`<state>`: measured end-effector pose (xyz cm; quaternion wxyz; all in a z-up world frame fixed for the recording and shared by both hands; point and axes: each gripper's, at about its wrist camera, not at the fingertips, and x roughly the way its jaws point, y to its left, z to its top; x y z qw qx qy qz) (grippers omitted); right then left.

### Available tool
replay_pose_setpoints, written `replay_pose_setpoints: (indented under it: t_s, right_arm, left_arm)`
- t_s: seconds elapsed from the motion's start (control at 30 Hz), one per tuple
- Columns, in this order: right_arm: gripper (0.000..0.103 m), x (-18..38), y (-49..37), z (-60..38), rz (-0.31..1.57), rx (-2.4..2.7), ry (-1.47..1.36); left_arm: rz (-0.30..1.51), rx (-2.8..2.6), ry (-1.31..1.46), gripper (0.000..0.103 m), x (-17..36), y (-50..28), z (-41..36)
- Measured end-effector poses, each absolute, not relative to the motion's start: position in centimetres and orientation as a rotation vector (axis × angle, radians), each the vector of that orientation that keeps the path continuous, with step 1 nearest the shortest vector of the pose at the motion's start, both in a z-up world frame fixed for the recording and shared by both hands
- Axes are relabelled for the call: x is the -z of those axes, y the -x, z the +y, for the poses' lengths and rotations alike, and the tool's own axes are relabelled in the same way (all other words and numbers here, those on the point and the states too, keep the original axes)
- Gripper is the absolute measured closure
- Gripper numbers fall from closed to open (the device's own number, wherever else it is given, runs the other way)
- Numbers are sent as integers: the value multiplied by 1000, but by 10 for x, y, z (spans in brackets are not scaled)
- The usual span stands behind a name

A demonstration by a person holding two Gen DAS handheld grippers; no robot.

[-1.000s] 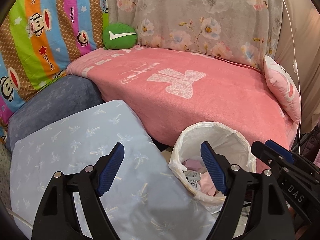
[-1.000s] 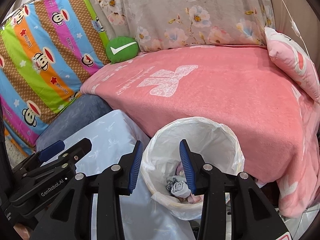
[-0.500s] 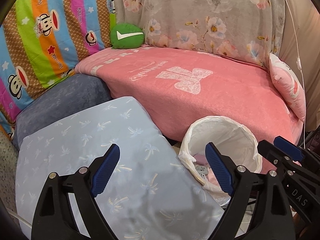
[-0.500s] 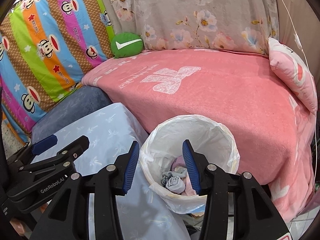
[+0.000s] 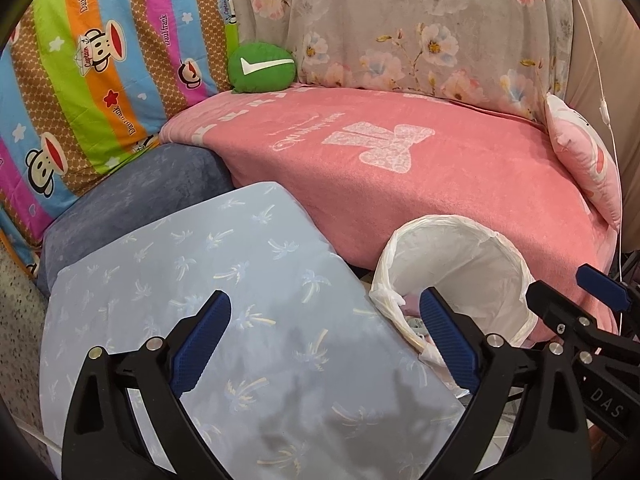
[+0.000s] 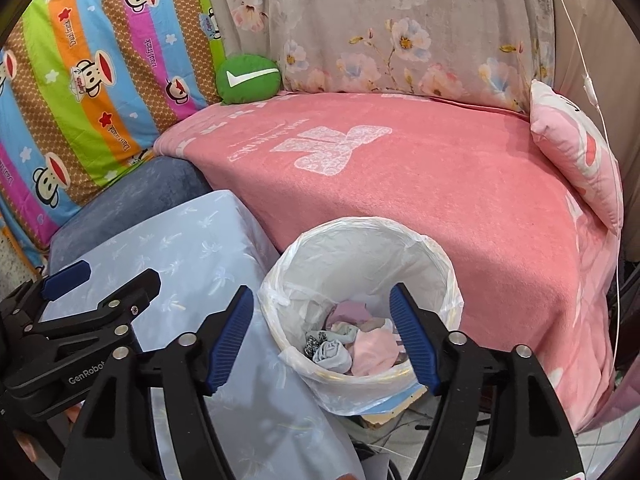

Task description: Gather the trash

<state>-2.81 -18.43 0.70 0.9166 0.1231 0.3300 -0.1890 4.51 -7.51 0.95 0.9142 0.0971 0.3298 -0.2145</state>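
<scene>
White-lined trash bin (image 6: 436, 256) beneath empty, spread right claw (image 6: 322, 336)

Bin (image 6: 360, 264) between cushion (image 6: 192, 248) and sofa (image 6: 460, 184)

Bin (image 5: 460, 248) contents mostly hidden, left cam.

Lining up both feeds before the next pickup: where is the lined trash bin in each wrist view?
Left wrist: trash bin lower right, behind the right finger.
Right wrist: bin low centre, between the open fingers.
Shared landmark: green cushion, upper left in both.
</scene>
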Motion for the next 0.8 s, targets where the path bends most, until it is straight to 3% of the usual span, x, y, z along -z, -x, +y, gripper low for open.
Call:
replay_pose_setpoints:
  t_s: [0.13,0.33,0.43,0.8]
  right_arm:
    - [18,-3,30,-183,685,394,-243]
    - [15,5,34,-184,703,425,-222]
    - [6,6,36,-183,707,444,-204]
    - [6,6,44,-190,709,482,-207]
  left_arm:
    - [691,425,-195,12,-5,-44,-74]
    - [699,414,-194,11,-1,-41,-76]
    - [701,414,-200,11,1,-40,-78]
    - [700,418,-215,8,3,-33,-84]
